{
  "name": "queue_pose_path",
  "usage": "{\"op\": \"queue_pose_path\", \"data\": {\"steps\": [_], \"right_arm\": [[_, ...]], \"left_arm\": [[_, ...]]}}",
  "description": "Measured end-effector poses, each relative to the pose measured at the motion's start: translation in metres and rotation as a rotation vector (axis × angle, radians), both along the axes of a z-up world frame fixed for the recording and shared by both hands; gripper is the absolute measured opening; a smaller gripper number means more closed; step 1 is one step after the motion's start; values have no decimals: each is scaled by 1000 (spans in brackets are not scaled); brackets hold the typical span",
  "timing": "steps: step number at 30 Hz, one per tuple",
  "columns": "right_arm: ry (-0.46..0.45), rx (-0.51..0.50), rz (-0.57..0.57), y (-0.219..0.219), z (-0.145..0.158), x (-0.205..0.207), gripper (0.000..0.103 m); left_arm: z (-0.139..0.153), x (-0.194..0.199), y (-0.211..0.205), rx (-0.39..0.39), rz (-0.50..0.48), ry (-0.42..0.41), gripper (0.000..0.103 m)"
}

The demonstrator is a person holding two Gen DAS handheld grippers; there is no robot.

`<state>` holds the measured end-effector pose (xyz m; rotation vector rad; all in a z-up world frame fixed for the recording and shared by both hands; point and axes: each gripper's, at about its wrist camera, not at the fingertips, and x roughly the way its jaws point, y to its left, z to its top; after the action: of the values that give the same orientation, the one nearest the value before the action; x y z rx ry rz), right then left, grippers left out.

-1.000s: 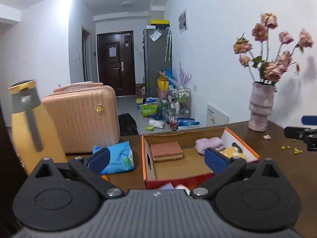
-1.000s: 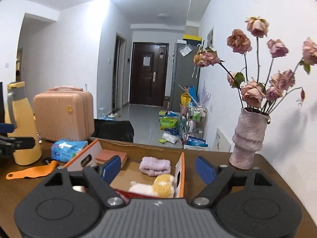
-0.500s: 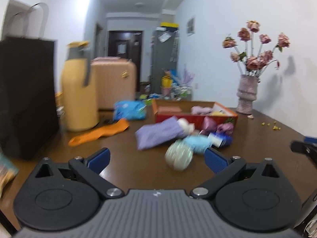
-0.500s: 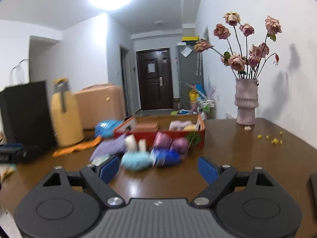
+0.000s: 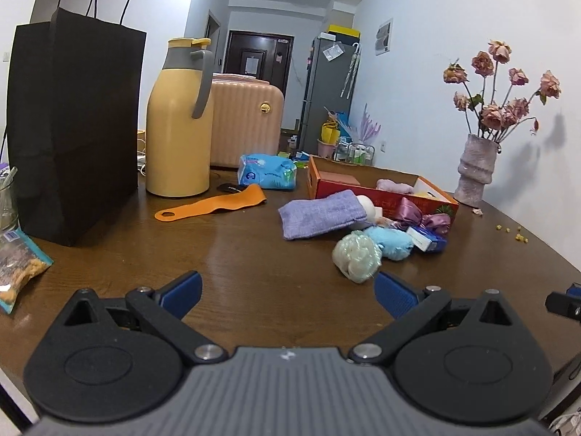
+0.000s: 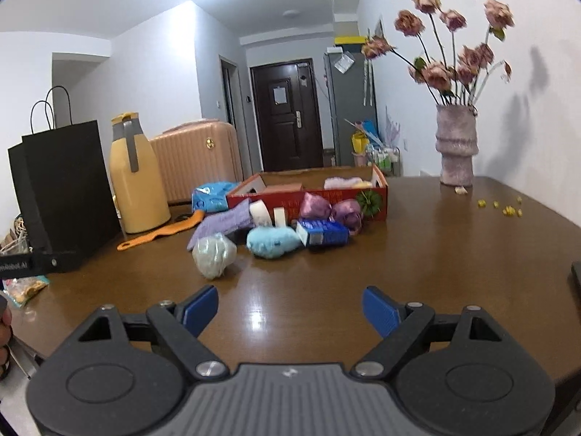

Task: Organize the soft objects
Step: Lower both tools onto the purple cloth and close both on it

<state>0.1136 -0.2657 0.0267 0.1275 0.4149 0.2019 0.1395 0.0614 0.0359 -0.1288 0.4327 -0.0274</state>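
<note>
A red cardboard box (image 5: 385, 190) (image 6: 308, 196) stands at mid table with a pink fluffy item (image 5: 394, 185) inside. In front of it lie a lilac cloth (image 5: 321, 218) (image 6: 221, 223), a pale green ball (image 5: 357, 256) (image 6: 213, 254), a light blue plush (image 5: 390, 241) (image 6: 272, 241), purple ribbon bundles (image 6: 332, 209) and a blue packet (image 6: 323, 234). My left gripper (image 5: 287, 292) is open and empty, low over the near table, short of the green ball. My right gripper (image 6: 290, 310) is open and empty too, well back from the pile.
A black paper bag (image 5: 76, 127), a yellow thermos jug (image 5: 179, 120), a pink suitcase (image 5: 247, 123), an orange strap (image 5: 210, 209) and a blue tissue pack (image 5: 267, 172) stand left. A vase of dried roses (image 6: 455, 145) stands back right. A snack bag (image 5: 16, 269) lies near left.
Both grippers have pulled back from over the box and dropped low toward the near table edge. The loose pile in front of the box is now in view.
</note>
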Motion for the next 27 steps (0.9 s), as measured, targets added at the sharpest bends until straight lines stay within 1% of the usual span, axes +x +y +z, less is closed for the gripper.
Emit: {"op": "queue_pose_path", "data": {"steps": [4, 7, 9, 13, 15, 16, 17, 19, 21, 24, 25, 26, 27], "right_arm": [[20, 15, 21, 10, 3, 37, 86], [23, 30, 76, 25, 6, 76, 81], [23, 35, 108, 38, 6, 105, 78], [44, 71, 141, 67, -2, 169, 73], [57, 79, 155, 84, -4, 205, 69], [59, 71, 166, 92, -6, 220, 69], [65, 58, 173, 99, -8, 235, 66], [102, 46, 167, 112, -15, 265, 64], [139, 67, 165, 119, -24, 289, 58], [198, 75, 129, 125, -39, 314, 52], [215, 72, 120, 126, -43, 320, 50], [220, 73, 116, 127, -46, 323, 46], [220, 74, 112, 127, -49, 325, 41]], "left_arm": [[-5, 30, 4, -10, -7, 26, 103], [-8, 67, 6, 5, -26, 28, 103], [-10, 100, 11, -11, -32, 33, 103], [-20, 174, 25, -76, -2, 75, 103], [-25, 206, 28, -85, -7, 94, 103], [-28, 223, 28, -81, -9, 100, 103], [-31, 236, 27, -76, -28, 98, 103], [-40, 260, 24, -76, -41, 126, 103], [-48, 277, 22, -93, -76, 143, 100], [-62, 299, 25, -147, -107, 194, 94], [-66, 303, 27, -173, -112, 205, 89], [-69, 307, 30, -209, -127, 216, 82], [-72, 310, 31, -242, -142, 224, 78]]}}
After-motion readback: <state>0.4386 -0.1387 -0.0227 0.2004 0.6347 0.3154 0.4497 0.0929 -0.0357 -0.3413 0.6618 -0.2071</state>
